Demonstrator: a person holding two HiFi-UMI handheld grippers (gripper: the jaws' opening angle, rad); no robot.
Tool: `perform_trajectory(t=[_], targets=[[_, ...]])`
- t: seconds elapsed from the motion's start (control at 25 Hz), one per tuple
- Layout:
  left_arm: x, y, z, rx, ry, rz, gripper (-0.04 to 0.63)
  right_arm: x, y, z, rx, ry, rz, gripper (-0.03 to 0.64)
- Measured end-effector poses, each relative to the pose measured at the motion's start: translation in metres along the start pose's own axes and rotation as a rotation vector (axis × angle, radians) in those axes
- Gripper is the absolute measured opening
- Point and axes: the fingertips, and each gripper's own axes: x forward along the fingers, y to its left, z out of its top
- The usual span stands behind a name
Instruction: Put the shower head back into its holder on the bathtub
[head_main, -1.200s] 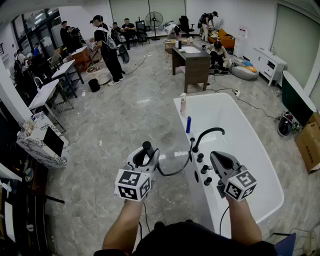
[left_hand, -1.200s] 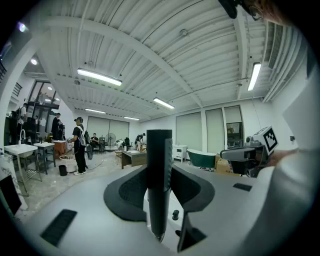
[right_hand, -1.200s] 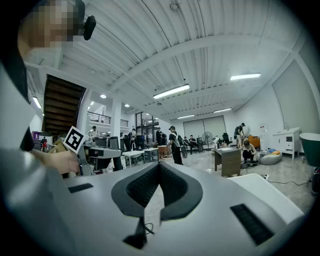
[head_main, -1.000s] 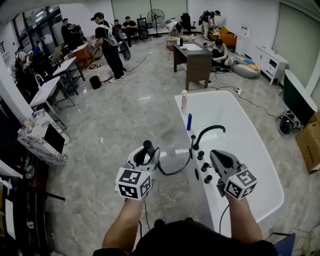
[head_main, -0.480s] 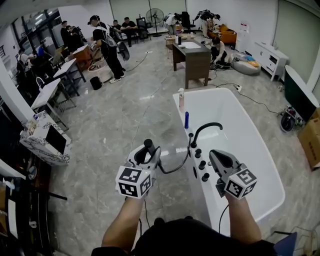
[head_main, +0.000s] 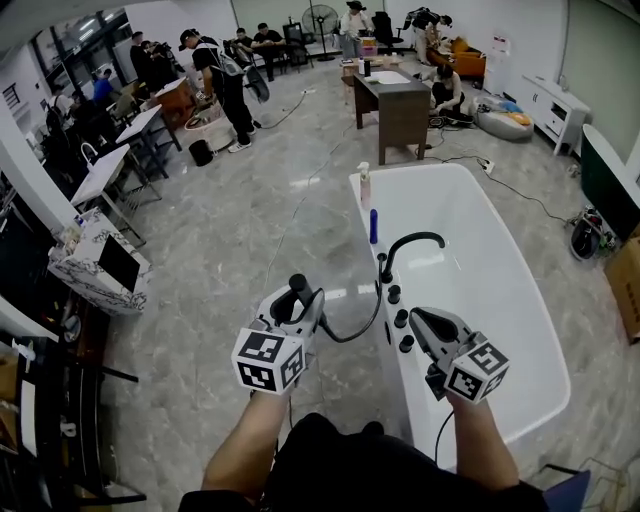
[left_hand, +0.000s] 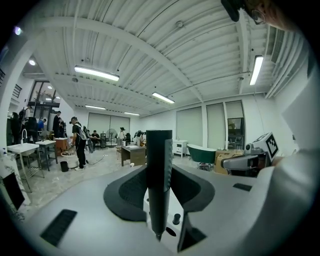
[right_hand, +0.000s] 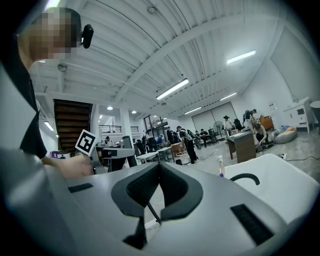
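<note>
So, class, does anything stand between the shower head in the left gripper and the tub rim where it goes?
Nothing visible does. The left gripper holds the shower head left of the tub rim; only its own hose loops across that gap. The shut right gripper hovers over the tub, beyond the knobs, not in between.

The grey tiled floor (head_main: 250, 250) is carrying a white bathtub (head_main: 480, 290) at the right and a dark desk (head_main: 392, 110) farther off. Along the tub's left rim, a spray bottle (head_main: 364, 184) is standing farthest, then a blue bottle (head_main: 373, 226), a black spout (head_main: 410, 245) and black knobs (head_main: 399, 318) nearest.
</note>
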Motion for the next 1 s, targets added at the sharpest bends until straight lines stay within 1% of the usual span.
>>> perform_trajectory(t=[0.2, 0.44, 0.72, 0.88, 1.0], targets=[[0.006, 0.003, -0.006, -0.003, 0.013, 0.011, 0.147, 0.005, -0.003, -0.013, 0.031, 0.019, 0.027, 0.017], [0.025, 0.021, -0.003, -0.014, 0.003, 0.001, 0.147, 0.025, -0.013, -0.011, 0.052, 0.038, 0.017, 0.017], [0.054, 0.059, 0.009, -0.020, -0.030, -0.025, 0.147, 0.062, -0.029, 0.001, 0.031, 0.037, -0.017, 0.017], [0.071, 0.089, 0.012, -0.027, -0.033, -0.041, 0.147, 0.096, -0.036, 0.004, 0.035, 0.050, -0.034, 0.017], [0.080, 0.117, 0.011, -0.039, -0.030, -0.044, 0.147, 0.126, -0.036, 0.004, 0.034, 0.071, -0.030, 0.017]])
